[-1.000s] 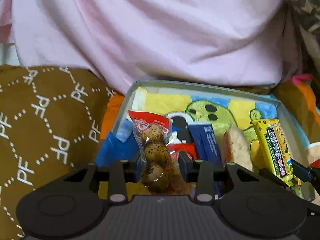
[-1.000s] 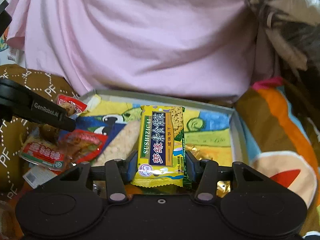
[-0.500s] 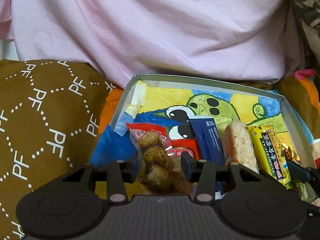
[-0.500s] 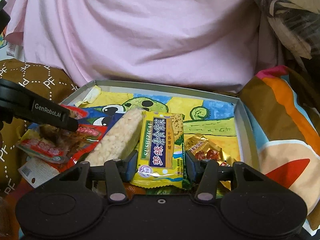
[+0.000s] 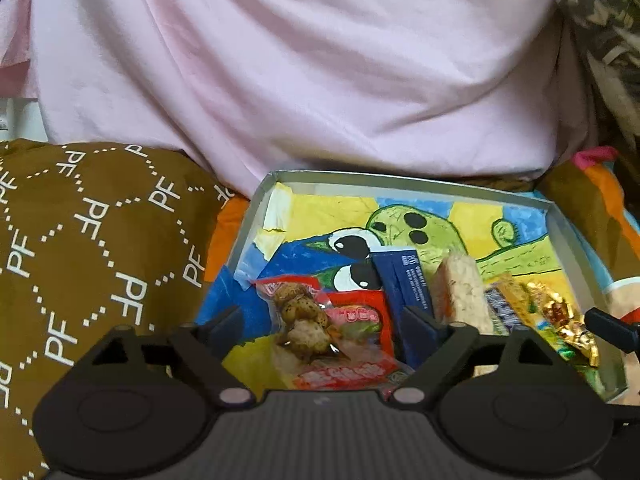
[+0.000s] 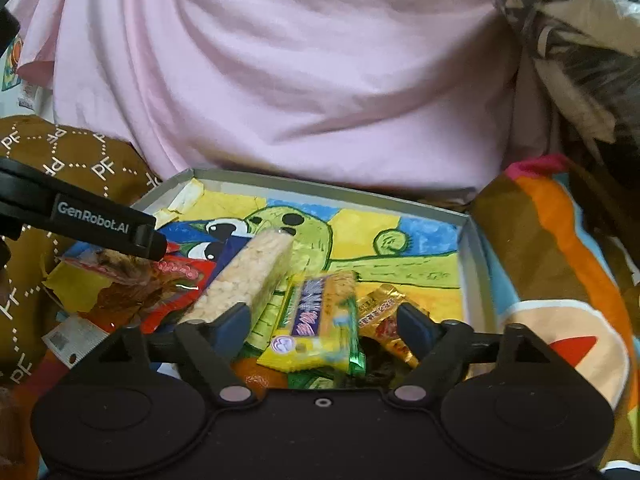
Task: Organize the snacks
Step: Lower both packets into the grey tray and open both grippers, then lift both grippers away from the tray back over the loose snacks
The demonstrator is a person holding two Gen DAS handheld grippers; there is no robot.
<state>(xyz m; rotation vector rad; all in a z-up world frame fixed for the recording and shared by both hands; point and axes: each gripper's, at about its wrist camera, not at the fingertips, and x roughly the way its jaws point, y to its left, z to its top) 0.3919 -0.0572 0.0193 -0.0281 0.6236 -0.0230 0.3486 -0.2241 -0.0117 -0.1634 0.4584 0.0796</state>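
The left gripper (image 5: 328, 322) has its fingers spread wide, gripping nothing; the clear pack of brown eggs (image 5: 302, 320) lies loose between them on a red packet (image 5: 360, 320) inside the shallow box (image 5: 400, 182) with the cartoon lining. The right gripper (image 6: 324, 322) is also spread wide, and the yellow biscuit pack (image 6: 316, 328) lies free between its fingers, blurred, beside the puffed rice bar (image 6: 244, 280) and a gold-wrapped sweet (image 6: 380, 312). A pink cloth (image 5: 320, 60) lies behind the box
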